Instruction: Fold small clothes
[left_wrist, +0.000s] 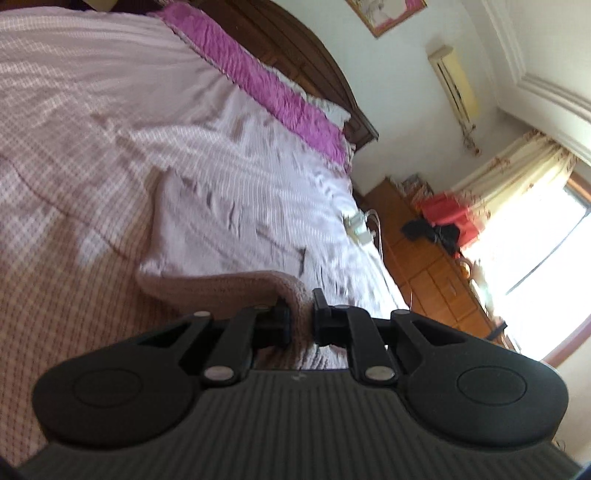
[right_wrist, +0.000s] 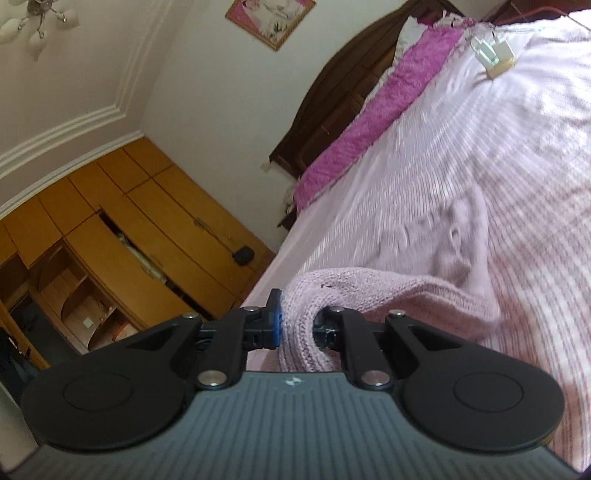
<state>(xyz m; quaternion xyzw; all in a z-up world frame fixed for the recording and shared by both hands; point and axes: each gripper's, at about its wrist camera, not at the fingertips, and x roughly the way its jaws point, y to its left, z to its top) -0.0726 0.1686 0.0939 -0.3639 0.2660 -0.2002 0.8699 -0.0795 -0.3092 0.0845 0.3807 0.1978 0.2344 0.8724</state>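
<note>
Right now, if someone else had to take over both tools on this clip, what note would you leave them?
Left tool: shut on an edge of the pink knit garment.
Right tool: shut on another edge of the same garment.
Where things are: the garment's gripped edges are lifted, while the rest trails onto the checked bedspread. A small white charger with its cable lies further up the bed, clear of the garment.
Done: both grips look secure.
Left: no finished fold is visible. Carry the held edge over, lay it flat, release, then complete the remaining folds.
</note>
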